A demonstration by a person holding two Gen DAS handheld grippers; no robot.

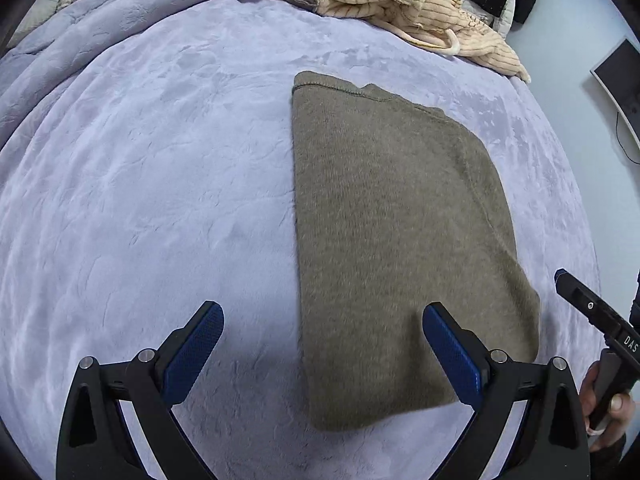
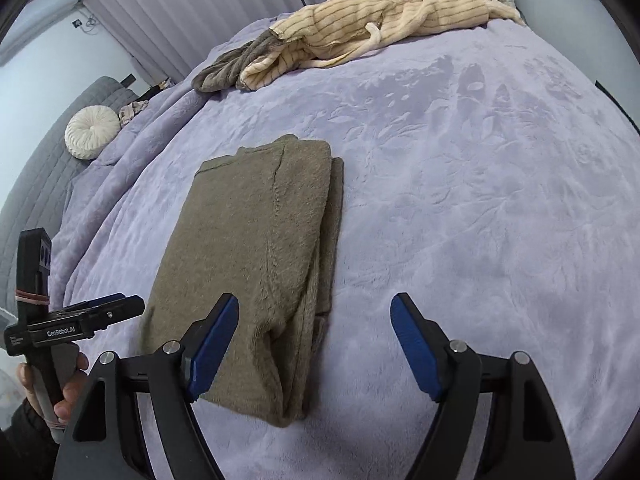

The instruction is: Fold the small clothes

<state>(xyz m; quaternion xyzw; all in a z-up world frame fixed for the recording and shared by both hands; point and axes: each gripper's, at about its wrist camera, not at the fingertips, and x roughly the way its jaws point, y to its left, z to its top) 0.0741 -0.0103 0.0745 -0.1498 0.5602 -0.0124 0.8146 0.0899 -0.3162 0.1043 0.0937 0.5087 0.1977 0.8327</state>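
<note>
An olive-brown knit garment (image 1: pixel 400 240) (image 2: pixel 256 260) lies folded into a long rectangle on the lilac plush blanket (image 1: pixel 160 160) (image 2: pixel 480 200). My left gripper (image 1: pixel 324 320) hovers open over the garment's near left corner, and its blue pads (image 1: pixel 200 348) grip nothing. My right gripper (image 2: pixel 314 320) is open too, above the garment's near right edge where the folded layers stack up, with nothing between its fingers. Each view also catches the other gripper at its border: the right gripper (image 1: pixel 592 312) and the left gripper (image 2: pixel 100 308), each held by a hand (image 2: pixel 68 392).
A heap of cream striped and grey clothes (image 1: pixel 400 4) (image 2: pixel 360 28) lies at the far end of the bed. A round white cushion (image 2: pixel 93 132) rests by a grey quilted surface (image 2: pixel 36 184). Curtains (image 2: pixel 180 8) hang behind. A dark panel (image 1: pixel 620 80) stands beyond the bed's right edge.
</note>
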